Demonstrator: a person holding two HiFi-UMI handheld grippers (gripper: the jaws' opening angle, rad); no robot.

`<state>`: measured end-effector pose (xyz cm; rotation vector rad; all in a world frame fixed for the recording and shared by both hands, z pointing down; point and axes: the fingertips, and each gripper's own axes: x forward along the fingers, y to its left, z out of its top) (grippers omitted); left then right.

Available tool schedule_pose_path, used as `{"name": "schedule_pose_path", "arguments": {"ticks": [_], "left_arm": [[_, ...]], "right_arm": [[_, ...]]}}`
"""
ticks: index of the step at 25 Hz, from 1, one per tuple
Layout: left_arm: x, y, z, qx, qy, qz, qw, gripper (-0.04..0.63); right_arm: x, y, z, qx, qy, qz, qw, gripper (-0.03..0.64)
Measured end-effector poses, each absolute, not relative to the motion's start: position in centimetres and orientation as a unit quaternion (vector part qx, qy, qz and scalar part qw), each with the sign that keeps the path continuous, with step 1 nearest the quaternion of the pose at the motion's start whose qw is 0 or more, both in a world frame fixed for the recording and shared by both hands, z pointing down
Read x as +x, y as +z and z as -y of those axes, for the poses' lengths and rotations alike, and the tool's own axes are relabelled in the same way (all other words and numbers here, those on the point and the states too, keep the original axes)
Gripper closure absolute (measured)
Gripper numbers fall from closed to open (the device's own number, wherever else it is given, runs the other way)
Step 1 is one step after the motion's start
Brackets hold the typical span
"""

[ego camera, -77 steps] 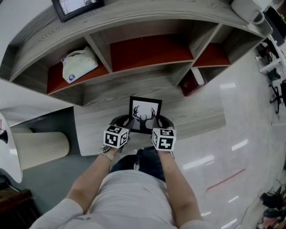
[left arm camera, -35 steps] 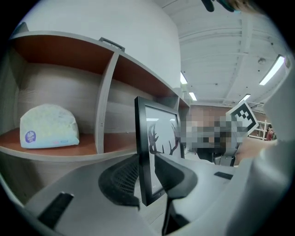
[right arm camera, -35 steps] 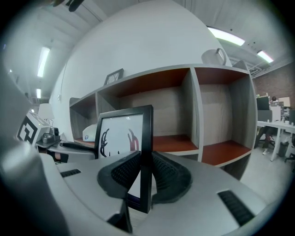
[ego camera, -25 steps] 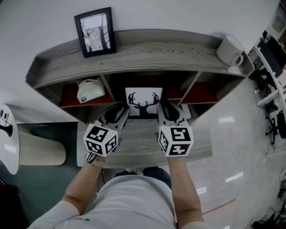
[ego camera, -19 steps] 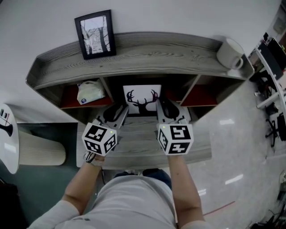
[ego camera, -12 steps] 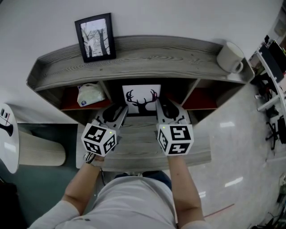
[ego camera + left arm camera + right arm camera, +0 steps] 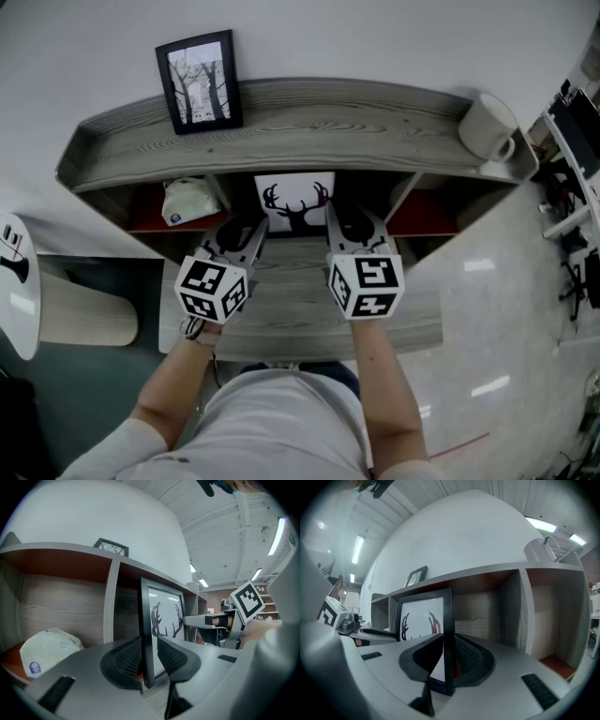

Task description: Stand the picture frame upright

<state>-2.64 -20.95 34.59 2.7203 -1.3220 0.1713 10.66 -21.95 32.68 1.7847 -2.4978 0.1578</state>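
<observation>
A black-framed picture frame [image 7: 295, 201] with a deer-antler print stands upright in the middle compartment of the grey wooden shelf unit [image 7: 309, 117]. My left gripper [image 7: 246, 234] is shut on the picture frame's left edge [image 7: 145, 634], its pads on both faces. My right gripper [image 7: 349, 228] is shut on the picture frame's right edge [image 7: 448, 639]. The print's white face [image 7: 423, 618] shows beside the right jaws. In the left gripper view the right gripper [image 7: 206, 620] reaches in from the far side.
A second black frame [image 7: 198, 81] with a tree print leans on the shelf top at the left. A white mug [image 7: 489, 127] stands at the top's right end. A white cap [image 7: 190, 200] lies in the left compartment. A beige cylinder [image 7: 84, 317] sits on the floor at left.
The frame, lying low on the bottom ledge three seconds ago, now stands upright in the middle compartment. Over the last second both grippers pushed it slightly further back.
</observation>
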Motion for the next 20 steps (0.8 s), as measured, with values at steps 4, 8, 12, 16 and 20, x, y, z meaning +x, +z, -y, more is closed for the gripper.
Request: {"name": "schedule_pose_path", "arguments": {"ticks": [4, 8, 12, 16, 20], "left_arm": [[-2.3, 35.0, 21.6, 0.892, 0.055, 0.445, 0.058, 0.485], [-1.9, 35.1, 22.4, 0.888, 0.052, 0.452, 0.059, 0.485], [-1.3, 35.1, 23.2, 0.886, 0.05, 0.456, 0.059, 0.485], [-0.8, 35.0, 23.7, 0.886, 0.046, 0.458, 0.061, 0.485], [-0.5, 34.6, 24.2, 0.884, 0.041, 0.461, 0.059, 0.485]], "right_arm": [[11.0, 33.1, 22.6, 0.578, 0.053, 0.813, 0.031, 0.537], [11.4, 33.2, 23.3, 0.578, 0.054, 0.814, 0.023, 0.537], [11.8, 33.3, 24.1, 0.578, 0.058, 0.814, 0.017, 0.537], [12.3, 33.0, 24.9, 0.576, 0.058, 0.815, 0.009, 0.537], [12.7, 32.6, 25.5, 0.576, 0.056, 0.816, 0.001, 0.537]]}}
